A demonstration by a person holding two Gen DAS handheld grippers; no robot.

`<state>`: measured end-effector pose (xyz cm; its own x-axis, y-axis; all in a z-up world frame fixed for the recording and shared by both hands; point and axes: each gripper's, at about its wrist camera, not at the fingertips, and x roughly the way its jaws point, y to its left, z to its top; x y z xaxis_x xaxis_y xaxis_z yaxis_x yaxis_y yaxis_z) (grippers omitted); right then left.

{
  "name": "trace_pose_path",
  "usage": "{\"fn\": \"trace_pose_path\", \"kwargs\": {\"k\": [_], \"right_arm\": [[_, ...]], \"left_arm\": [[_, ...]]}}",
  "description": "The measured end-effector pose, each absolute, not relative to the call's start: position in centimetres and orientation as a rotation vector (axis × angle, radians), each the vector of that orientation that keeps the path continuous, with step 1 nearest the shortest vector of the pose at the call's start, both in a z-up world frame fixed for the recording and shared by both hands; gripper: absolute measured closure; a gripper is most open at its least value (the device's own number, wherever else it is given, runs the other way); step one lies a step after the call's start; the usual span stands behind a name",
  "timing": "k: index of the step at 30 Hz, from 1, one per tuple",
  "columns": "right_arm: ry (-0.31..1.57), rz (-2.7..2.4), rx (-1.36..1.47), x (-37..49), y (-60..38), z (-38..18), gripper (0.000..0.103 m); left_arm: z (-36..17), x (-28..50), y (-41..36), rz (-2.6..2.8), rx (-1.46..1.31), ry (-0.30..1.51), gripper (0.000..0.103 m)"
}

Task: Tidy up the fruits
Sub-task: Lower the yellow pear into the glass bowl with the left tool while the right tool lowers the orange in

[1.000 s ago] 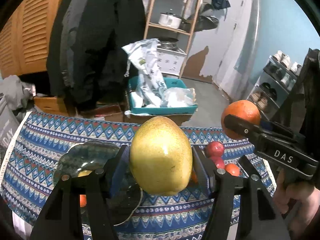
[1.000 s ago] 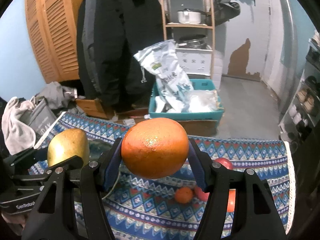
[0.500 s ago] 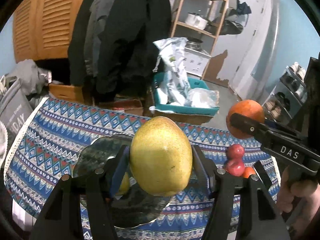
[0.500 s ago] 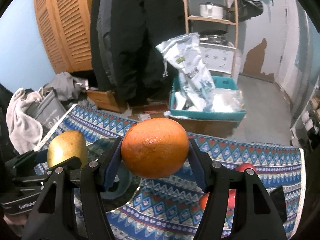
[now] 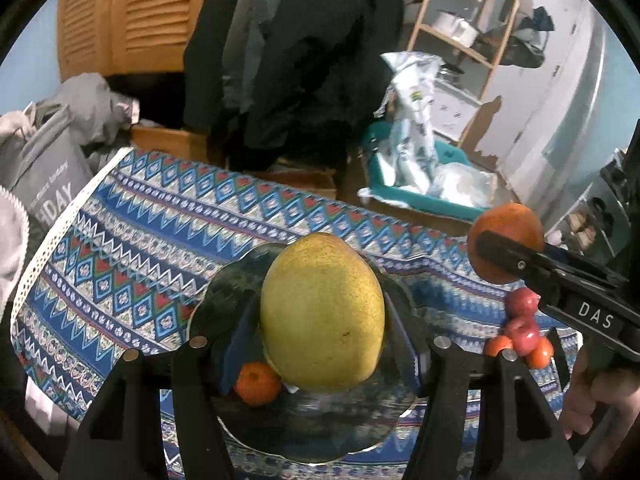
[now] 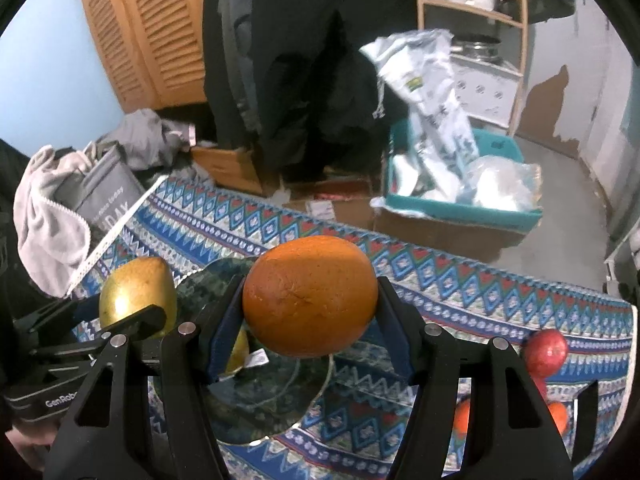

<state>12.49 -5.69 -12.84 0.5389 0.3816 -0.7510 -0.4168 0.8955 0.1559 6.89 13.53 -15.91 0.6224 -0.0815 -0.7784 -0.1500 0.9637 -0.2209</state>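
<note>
**Both fruits carried over the plate**

The left gripper point(image 5: 322, 316) clamps a speckled yellow pear point(image 5: 322, 312); the right gripper point(image 6: 310, 308) clamps a dimpled orange point(image 6: 310, 296). Both hang above the dark marbled plate point(image 5: 320, 436), which already holds a small tangerine point(image 5: 257, 383) (and another yellow fruit, half hidden). Loose red apples point(image 5: 522, 320) lie beside it on the patterned cloth point(image 5: 132, 240). Next, likely: lower, open, release gently.
</note>
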Motion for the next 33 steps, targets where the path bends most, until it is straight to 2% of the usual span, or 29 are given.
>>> {"fn": "trace_pose_path", "kwargs": {"k": [15,33], "right_arm": [[1.054,0.515,-0.092,13.9,-1.7,-20.0,0.039],[1.164,0.516,-0.105,14.2,-0.9,-23.4,0.038]], "left_arm": [[-21.4,7.9,16.8,0.105,-0.339,1.036,0.039],[-24.7,8.5,18.2,0.161,-0.344,1.151,0.039]]}}
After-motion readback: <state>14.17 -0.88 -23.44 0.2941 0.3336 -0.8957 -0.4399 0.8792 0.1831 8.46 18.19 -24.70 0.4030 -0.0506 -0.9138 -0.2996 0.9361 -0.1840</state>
